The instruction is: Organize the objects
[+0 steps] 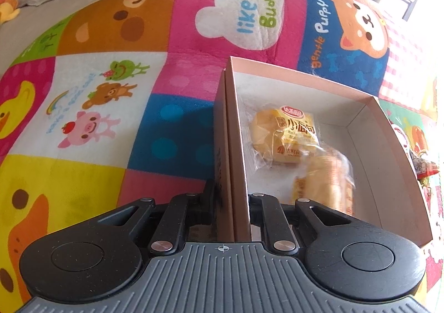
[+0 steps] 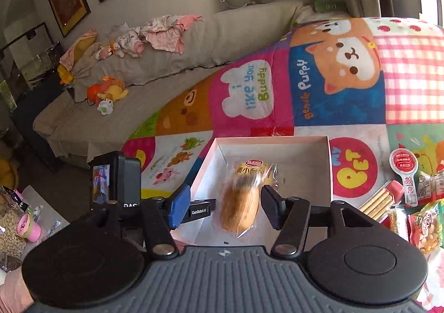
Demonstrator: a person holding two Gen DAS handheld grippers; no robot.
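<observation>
Pink box (image 1: 236, 163) wall pinched, left gripper (image 1: 231, 218) level.

- The box (image 1: 360, 107) is showing matt cardboard walls, pale pink outside, dull white inside.
- The bread packets (image 1: 285, 135) are gleaming in clear, crinkled plastic film.
- The blanket (image 1: 111, 96) is looking like soft, fuzzy printed cloth.
- The left tool (image 1: 231, 199) is showing matt black plastic with shiny metal pins.
- The right tool (image 2: 222, 205) is wearing ribbed pads (image 2: 273, 210).
</observation>
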